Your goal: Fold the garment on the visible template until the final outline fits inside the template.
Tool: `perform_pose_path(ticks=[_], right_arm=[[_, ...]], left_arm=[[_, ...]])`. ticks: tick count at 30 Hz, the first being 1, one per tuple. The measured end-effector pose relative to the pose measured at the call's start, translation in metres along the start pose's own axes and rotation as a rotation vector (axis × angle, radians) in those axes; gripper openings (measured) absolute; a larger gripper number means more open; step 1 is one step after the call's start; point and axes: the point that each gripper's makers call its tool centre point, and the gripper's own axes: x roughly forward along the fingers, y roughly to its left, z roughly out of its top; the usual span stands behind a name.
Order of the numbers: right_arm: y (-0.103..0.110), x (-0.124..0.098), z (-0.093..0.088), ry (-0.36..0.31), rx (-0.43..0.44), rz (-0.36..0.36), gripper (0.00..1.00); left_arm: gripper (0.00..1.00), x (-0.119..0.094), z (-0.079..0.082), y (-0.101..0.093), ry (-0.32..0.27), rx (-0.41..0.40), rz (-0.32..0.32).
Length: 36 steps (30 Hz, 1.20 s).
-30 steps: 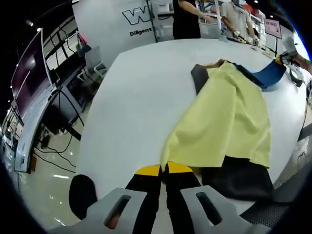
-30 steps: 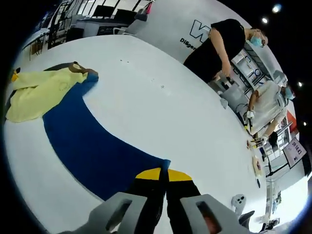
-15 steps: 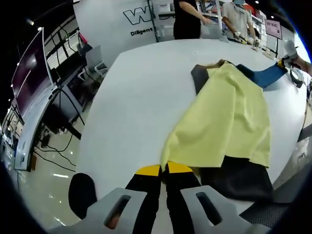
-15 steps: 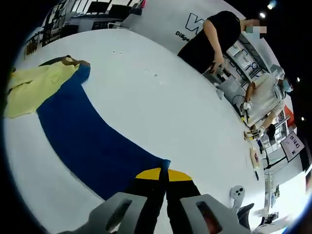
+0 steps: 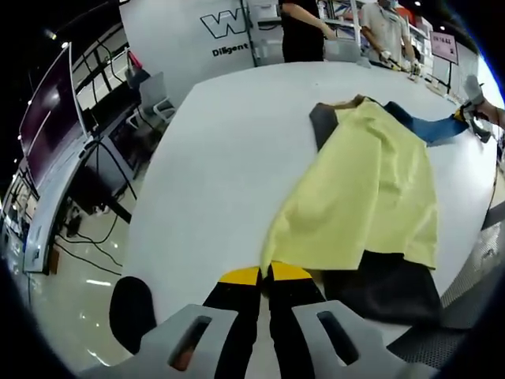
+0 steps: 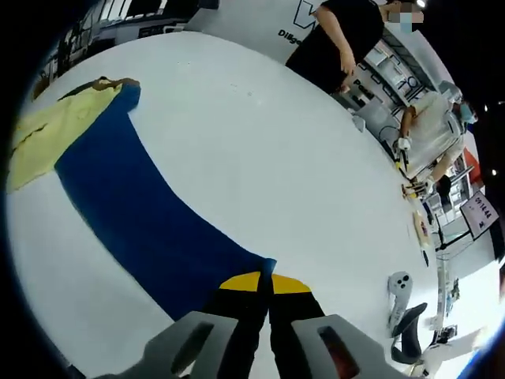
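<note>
Left gripper view: the left gripper (image 5: pixel 264 274), its yellow-tipped jaws pressed together, pinches the near corner of a pale yellow garment (image 5: pixel 367 193) spread across a white desk (image 5: pixel 229 150), partly covering a dark template (image 5: pixel 387 288) near the desk's edge. A blue sleeve (image 5: pixel 430 126) stretches from the garment's far end toward the other gripper at the right. In the right gripper view, the right gripper (image 6: pixel 264 280), jaws likewise closed, grips the end of that blue sleeve, which runs back across the desk to the yellow cloth. People in dark and light clothes (image 6: pixel 347 31) stand at the desk's far side.
</note>
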Motion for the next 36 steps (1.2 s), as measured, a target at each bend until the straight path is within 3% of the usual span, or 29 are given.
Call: perform_pose_path(ticks=[11, 17, 36], right_arm=[[0.013, 0.003, -0.036, 0.112, 0.025, 0.039, 0.0], [0.021, 0.001, -0.047, 0.14, 0.064, 0.063, 0.0], [0.032, -0.001, -0.065, 0.209, 0.101, 0.079, 0.0]], left_arm=[[0.04, 0.001, -0.001, 0.0, 0.003, 0.002, -0.002], [0.04, 0.0, 0.0, 0.0, 0.003, 0.001, -0.005], [0.04, -0.003, -0.003, -0.001, 0.011, -0.001, -0.013]])
